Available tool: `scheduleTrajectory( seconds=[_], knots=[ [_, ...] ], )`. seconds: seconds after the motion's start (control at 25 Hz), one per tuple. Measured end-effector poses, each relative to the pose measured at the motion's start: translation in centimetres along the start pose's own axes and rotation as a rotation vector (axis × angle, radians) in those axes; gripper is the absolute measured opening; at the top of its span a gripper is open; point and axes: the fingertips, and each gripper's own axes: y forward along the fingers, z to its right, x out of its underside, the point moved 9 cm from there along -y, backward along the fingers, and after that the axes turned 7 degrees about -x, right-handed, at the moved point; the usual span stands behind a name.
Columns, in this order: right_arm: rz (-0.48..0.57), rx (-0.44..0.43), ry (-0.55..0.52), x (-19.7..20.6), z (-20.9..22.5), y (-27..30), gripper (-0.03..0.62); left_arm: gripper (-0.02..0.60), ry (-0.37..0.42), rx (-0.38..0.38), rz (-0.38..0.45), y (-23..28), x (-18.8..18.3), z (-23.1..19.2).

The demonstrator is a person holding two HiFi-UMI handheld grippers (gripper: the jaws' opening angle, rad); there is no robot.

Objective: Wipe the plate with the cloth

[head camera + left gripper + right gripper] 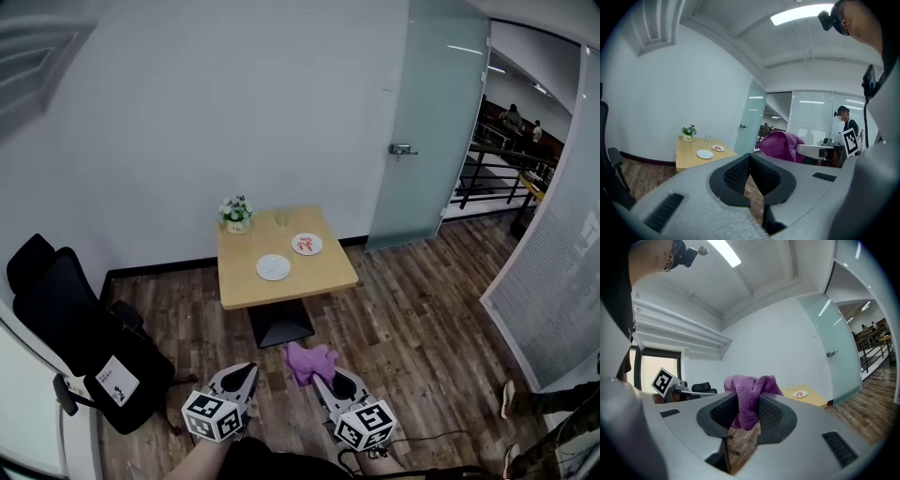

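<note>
Far ahead, a small wooden table carries an empty white plate and a plate with red food. My right gripper is shut on a purple cloth, low over the floor and well short of the table. In the right gripper view the cloth bunches up between the jaws. My left gripper is beside it, shut with nothing in it. The left gripper view shows the white plate, the food plate and the cloth off to the right.
A flower pot and a glass stand at the table's back edge. A black office chair is on the left. A frosted glass door is at the right, and another person's feet stand at the lower right.
</note>
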Motion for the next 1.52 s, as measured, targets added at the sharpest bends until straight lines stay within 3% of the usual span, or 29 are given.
scheduleTrajectory(
  seconds=[0.32, 0.68, 1.04, 1.52],
  knots=[
    [-0.003, 0.004, -0.003, 0.2, 1.6, 0.2, 0.103, 0.000, 0.006, 0.007, -0.001, 1.8, 0.0, 0.0],
    [-0.032, 0.009, 0.005, -0.1, 4.4, 5.9, 0.103, 0.000, -0.018, 0.008, -0.005, 5.9, -1.3, -4.9],
    [-0.027, 0.031, 0.025, -1.7, 7.1, 16.6, 0.103, 0.000, -0.009, 0.031, -0.013, 11.2, -5.5, -14.1],
    [-0.053, 0.100, 0.028, -3.4, 9.0, 30.1, 0.104, 0.000, -0.064, 0.055, -0.030, 17.6, -9.2, -28.0]
  ],
)
